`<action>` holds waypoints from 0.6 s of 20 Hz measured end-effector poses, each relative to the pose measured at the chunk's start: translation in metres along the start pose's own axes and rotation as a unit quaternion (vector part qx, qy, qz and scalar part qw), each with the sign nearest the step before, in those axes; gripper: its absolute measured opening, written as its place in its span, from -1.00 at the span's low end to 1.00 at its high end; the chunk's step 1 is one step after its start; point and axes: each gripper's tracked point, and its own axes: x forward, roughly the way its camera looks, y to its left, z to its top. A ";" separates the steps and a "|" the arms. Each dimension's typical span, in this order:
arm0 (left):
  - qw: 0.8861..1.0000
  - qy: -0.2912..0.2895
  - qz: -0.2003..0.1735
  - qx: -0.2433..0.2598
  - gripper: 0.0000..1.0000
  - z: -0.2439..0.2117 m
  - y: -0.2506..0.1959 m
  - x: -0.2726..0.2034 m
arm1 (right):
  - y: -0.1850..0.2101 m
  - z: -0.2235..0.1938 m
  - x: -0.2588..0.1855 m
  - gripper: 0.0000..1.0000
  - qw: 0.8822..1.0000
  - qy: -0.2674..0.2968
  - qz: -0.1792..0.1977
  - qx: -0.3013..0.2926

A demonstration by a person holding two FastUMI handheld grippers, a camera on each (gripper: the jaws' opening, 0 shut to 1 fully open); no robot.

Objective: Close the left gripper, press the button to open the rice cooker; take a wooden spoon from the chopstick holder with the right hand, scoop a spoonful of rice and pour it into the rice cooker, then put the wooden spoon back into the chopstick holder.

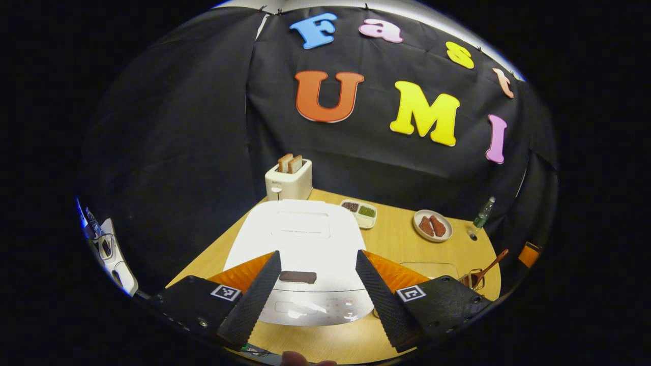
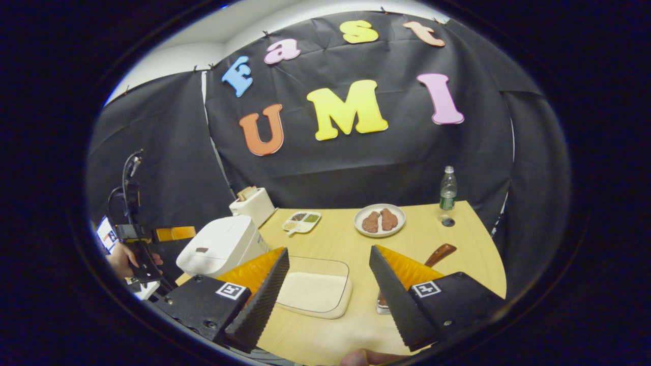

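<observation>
Sitting near the desk's (image 2: 457,239) left edge, the white rice cooker (image 1: 300,239) has its lid down, a dark button (image 1: 297,277) at its front. The left gripper (image 1: 316,284) hovers over it, fingers spread; the right gripper (image 2: 328,284) gapes above a rice tray (image 2: 315,292). The wooden spoon (image 1: 489,267) stands in the chopstick holder (image 1: 472,280) by the right edge. No writing is legible.

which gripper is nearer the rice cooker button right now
Left. The left gripper hangs open right over the rice cooker with its button between the fingers; the right gripper is off beside it, over the rice tray.
</observation>
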 end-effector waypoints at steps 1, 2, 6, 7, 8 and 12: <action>1.000 -0.021 -0.007 0.001 0.91 0.010 -0.002 -0.014 | 0.006 0.004 -0.008 0.97 1.000 -0.010 -0.006 -0.006; 0.999 -0.044 -0.015 0.003 0.91 0.021 -0.005 -0.029 | 0.012 0.009 -0.017 1.00 1.000 -0.023 -0.013 -0.012; 0.992 -0.106 -0.056 0.026 0.89 0.045 -0.018 -0.095 | 0.040 0.024 -0.067 1.00 0.996 -0.068 -0.050 -0.026; 0.990 -0.122 -0.068 0.037 0.89 0.048 -0.022 -0.110 | 0.048 0.028 -0.081 1.00 0.995 -0.081 -0.059 -0.027; 0.986 -0.135 -0.080 0.048 0.89 0.050 -0.028 -0.124 | 0.053 0.029 -0.094 0.97 0.993 -0.090 -0.072 -0.030; 0.974 -0.174 -0.119 0.080 0.89 0.047 -0.050 -0.173 | 0.072 0.034 -0.146 1.00 0.984 -0.124 -0.117 -0.047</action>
